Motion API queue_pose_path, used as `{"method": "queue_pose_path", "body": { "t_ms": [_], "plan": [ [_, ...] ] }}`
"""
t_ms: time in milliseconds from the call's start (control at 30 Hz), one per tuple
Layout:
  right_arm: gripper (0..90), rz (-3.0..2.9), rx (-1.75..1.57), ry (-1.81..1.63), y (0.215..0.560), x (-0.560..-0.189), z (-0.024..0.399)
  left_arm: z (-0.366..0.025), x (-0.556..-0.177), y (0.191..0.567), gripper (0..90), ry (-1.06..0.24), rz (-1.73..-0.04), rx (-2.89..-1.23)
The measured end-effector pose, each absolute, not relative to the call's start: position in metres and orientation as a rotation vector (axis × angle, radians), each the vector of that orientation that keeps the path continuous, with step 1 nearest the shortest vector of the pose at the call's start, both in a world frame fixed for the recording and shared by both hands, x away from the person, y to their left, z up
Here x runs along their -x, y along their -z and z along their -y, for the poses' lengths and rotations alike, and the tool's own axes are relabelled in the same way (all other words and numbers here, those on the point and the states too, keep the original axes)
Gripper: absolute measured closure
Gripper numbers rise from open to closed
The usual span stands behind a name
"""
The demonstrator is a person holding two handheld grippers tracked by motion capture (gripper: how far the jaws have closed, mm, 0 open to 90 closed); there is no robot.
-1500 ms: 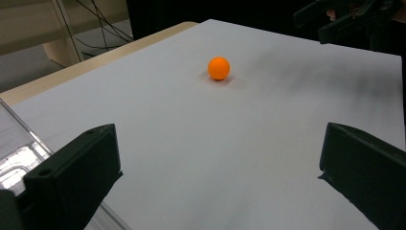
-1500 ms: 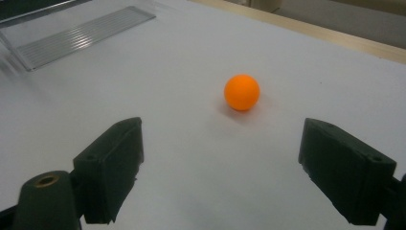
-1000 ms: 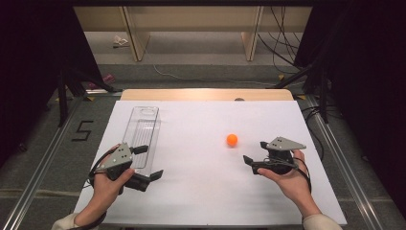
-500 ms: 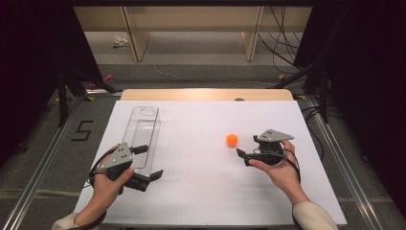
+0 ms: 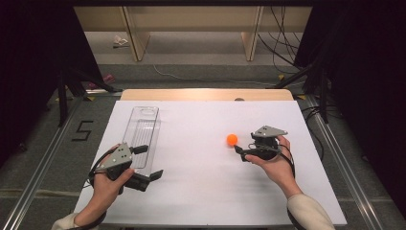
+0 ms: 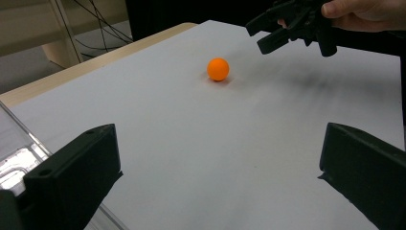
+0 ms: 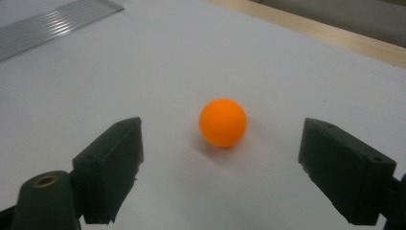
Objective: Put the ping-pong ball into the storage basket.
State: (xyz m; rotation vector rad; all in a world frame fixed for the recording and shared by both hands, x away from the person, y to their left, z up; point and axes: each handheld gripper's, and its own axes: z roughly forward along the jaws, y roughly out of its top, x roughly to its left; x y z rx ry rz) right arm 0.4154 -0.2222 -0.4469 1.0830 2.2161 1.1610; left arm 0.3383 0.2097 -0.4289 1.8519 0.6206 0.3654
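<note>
Here the right hand-held gripper (image 5: 238,152) hovers wide open, just short of the orange ball (image 7: 223,122) resting on the white bench (image 5: 201,191); centre both jaws around it, then close gently so it won't roll.

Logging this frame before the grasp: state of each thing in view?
Orange ball: loose on the white table cover, between the open jaws, untouched.
Right hand-held gripper: open, just short of the ball.
Left hand-held gripper: open, holds nothing, beside the tray.
Clear plastic tray: flat on the cover, empty as far as visible.
</note>
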Motion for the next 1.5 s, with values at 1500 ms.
{"method": "queue_pose_path", "body": {
  "t_ms": [1500],
  "plan": [
    [19.5, -2.294, -1.1, -1.016, 0.474, -0.465, 0.188, -0.211, -0.338, 0.428, 0.0, -0.364, -0.62, -1.847]
  ]
}}
